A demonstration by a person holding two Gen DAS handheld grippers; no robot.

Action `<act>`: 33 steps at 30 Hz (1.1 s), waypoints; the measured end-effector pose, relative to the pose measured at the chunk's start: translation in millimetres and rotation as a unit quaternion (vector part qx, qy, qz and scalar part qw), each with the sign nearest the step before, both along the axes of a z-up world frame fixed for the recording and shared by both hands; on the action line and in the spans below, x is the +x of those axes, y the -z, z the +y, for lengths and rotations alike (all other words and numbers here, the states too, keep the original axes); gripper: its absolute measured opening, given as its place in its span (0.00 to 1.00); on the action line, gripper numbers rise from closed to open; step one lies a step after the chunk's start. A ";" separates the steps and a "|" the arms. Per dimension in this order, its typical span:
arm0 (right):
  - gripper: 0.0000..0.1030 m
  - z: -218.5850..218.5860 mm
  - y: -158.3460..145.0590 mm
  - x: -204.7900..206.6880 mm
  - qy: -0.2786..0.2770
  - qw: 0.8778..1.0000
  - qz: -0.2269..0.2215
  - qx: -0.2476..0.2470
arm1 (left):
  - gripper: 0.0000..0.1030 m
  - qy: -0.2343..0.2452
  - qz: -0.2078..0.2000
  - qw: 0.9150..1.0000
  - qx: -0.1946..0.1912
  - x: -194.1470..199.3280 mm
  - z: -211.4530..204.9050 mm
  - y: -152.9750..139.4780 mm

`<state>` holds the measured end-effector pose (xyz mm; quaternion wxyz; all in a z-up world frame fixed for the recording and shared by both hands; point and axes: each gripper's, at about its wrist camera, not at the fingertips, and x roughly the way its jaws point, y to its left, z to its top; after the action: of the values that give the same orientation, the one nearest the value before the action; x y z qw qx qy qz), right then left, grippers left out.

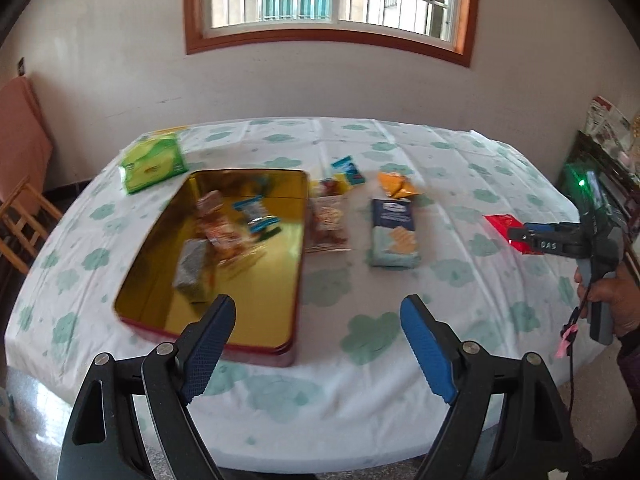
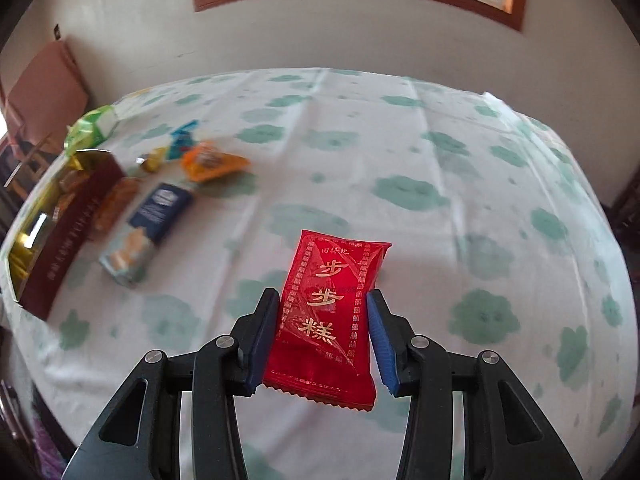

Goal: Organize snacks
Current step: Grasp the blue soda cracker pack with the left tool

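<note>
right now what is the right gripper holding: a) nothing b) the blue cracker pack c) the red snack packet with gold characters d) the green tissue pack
c: in the right wrist view the right gripper has its two fingers closed against the sides of the red snack packet, while the blue cracker pack and the green tissue pack lie on the table.

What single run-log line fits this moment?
right hand-held gripper: shut on red snack packet | left hand-held gripper: open | tin: holds snacks | table: snacks remaining
</note>
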<state>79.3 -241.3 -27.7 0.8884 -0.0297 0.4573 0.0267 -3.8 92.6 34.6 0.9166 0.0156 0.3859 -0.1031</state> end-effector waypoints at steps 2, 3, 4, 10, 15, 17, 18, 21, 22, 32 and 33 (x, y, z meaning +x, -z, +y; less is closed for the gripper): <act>0.44 -10.4 6.0 -0.8 0.009 1.000 -0.003 -0.011 | 0.81 0.023 0.011 1.000 -0.009 11.7 -13.6 -0.5; 0.44 -16.4 10.4 -0.9 0.016 1.000 -0.005 -0.017 | 0.81 0.034 0.014 0.999 -0.011 18.7 -21.3 -0.9; 0.44 -22.5 13.1 -0.5 0.020 1.000 -0.005 -0.011 | 0.81 0.049 0.015 0.999 -0.011 25.6 -29.9 -1.0; 0.44 -31.3 21.8 -6.7 0.024 0.999 -0.025 0.003 | 0.81 0.104 0.032 0.994 0.003 82.5 -77.9 5.2; 0.46 -37.3 27.3 -10.6 0.027 0.998 -0.041 0.033 | 0.81 0.132 0.048 0.988 0.064 124.0 -117.4 24.5; 0.46 -36.8 26.8 -11.3 0.028 0.998 -0.042 0.035 | 0.81 0.144 0.048 0.984 0.093 137.6 -132.1 35.2; 0.46 -37.1 26.5 -11.4 0.028 0.998 -0.042 0.036 | 0.81 0.149 0.054 0.982 0.098 142.6 -135.1 39.4; 0.47 -40.2 27.1 -11.2 0.027 0.998 -0.041 0.047 | 0.81 0.168 0.080 0.976 0.114 159.5 -146.8 57.3; 0.47 -41.3 27.1 -11.1 0.027 0.997 -0.041 0.052 | 0.81 0.164 0.085 0.976 0.119 164.1 -147.3 61.6; 0.49 -47.0 27.8 -10.3 0.026 0.996 -0.040 0.078 | 0.56 0.143 0.143 0.972 0.116 193.2 -142.6 91.5; 0.49 -47.4 27.8 -10.2 0.026 0.996 -0.040 0.081 | 0.52 0.144 0.147 0.973 0.106 194.6 -141.6 91.9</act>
<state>69.2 -288.7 -55.4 0.9057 0.0533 0.4187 0.0393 190.8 -49.0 -57.3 0.8183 0.1531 0.5191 -0.1936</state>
